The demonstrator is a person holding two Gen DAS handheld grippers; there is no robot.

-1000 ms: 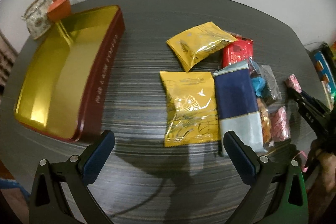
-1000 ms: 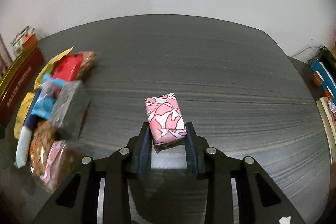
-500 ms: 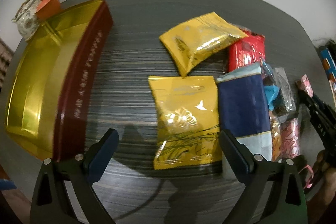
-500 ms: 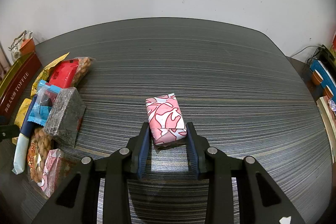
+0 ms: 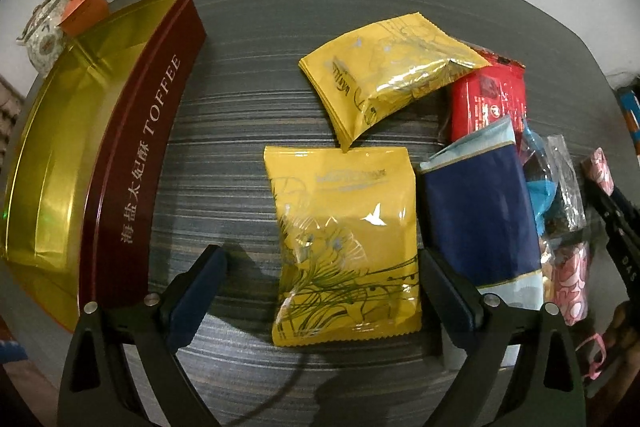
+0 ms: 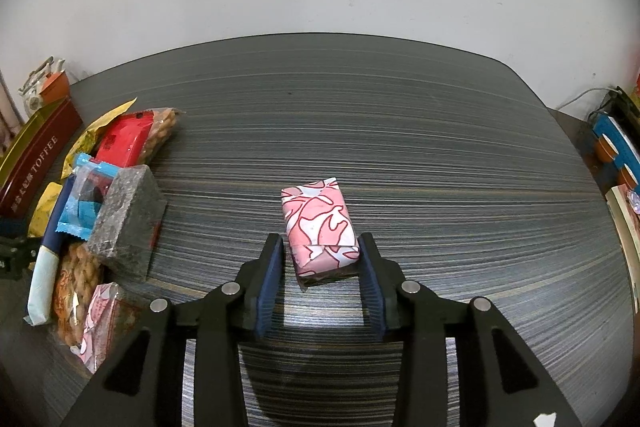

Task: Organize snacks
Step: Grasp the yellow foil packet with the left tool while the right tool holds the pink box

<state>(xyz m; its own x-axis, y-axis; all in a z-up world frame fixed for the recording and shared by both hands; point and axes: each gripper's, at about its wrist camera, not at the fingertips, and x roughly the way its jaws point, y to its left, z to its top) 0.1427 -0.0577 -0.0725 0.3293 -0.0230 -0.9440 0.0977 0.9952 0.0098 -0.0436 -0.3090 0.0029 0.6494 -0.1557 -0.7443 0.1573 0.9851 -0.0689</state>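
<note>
In the left wrist view my left gripper (image 5: 322, 287) points steeply down over a yellow snack packet (image 5: 344, 243) that lies flat on the dark table. Its jaws are closing. The packet sits between them, with the right pad at its edge and the left pad well apart from it. A second yellow packet (image 5: 384, 79), a red one (image 5: 488, 103) and a navy one (image 5: 480, 203) lie just beyond. In the right wrist view my right gripper (image 6: 320, 241) straddles a pink patterned packet (image 6: 316, 219) resting on the table. Its jaws are opening, with small gaps at both pads.
A long gold and maroon toffee tin (image 5: 132, 163) stands open at the left. Behind it sit a patterned teapot (image 5: 44, 39) and an orange cup (image 5: 86, 11). A grey block packet (image 6: 124, 215) tops the snack pile. Books (image 6: 616, 147) lie past the table's right edge.
My left gripper has sunk closer over the lower yellow packet and its jaws have narrowed a little. The right jaws have spread off the pink packet, which has stayed put.
</note>
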